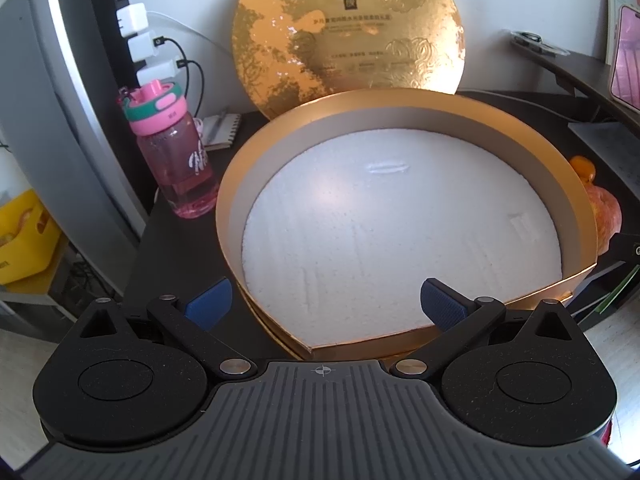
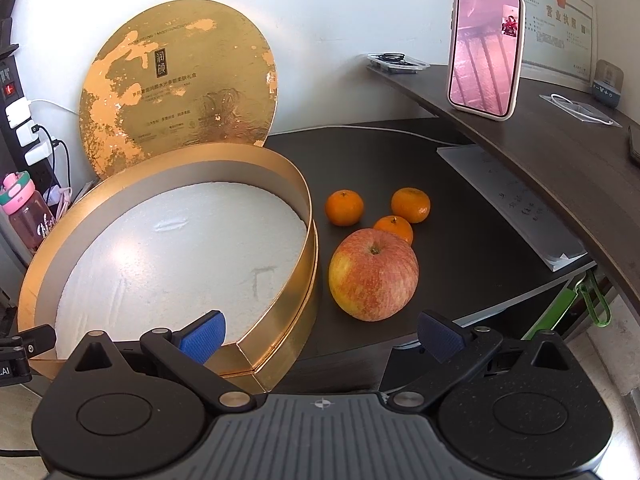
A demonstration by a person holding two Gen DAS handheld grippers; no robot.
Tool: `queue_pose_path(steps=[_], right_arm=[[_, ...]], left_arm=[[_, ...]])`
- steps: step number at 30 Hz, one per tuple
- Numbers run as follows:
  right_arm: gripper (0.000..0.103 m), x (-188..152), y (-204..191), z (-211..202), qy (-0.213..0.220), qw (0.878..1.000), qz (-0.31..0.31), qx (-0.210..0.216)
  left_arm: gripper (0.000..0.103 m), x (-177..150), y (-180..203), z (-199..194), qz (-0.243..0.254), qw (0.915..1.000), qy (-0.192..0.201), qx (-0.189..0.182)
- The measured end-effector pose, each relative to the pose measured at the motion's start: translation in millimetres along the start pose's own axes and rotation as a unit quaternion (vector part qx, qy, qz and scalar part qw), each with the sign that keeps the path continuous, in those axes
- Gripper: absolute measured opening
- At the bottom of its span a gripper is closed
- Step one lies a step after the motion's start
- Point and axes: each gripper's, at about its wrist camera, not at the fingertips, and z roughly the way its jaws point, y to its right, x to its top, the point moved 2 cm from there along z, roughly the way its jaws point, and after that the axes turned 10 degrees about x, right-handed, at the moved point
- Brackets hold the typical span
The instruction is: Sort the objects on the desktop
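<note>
Left gripper (image 1: pixel 326 304) hangs over the near edge of the gold box (image 1: pixel 400 98), jaws spread wide, nothing btwn them; blue pads (image 1: pixel 210 300) clear of the box wall. Right gripper (image 2: pixel 320 334) also wide open and empty, tilted down over the near edge of the dark tabletop (image 2: pixel 400 160), w/ the box's near corner under its left pad.

Gold box sits on the left part of the tabletop, open, w/ only a white foam liner (image 1: pixel 380 220) inside. Its round gold lid (image 1: pixel 348 28) stands upright at the back edge, leaning on the wall behind the box.

Fruit lies on the tabletop just right of the box: an apple (image 2: pixel 374 274) nearest the front edge, close beside the box wall but apart from it. Three tangerines behind it: one (image 2: pixel 394 228) touching or nearly touching the apple's far side, one (image 2: pixel 344 207) further back-left, one (image 2: pixel 411 205) back-right.

Pink water bottle (image 1: pixel 176 152) stands at the left edge of the tabletop beside the box. White papers (image 2: pixel 516 204) lie along the right edge. A phone (image 2: pixel 486 50), screen lit, stands on the raised shelf (image 2: pixel 560 152) at right.
</note>
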Motion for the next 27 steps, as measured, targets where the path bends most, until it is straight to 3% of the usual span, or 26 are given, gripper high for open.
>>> queue_pose_path(steps=[27], right_arm=[[0.103,-3,12,4,-0.008,1.000,0.022,0.001]], left_arm=[[0.103,2,5,3,0.010,1.0000,0.000,0.000]])
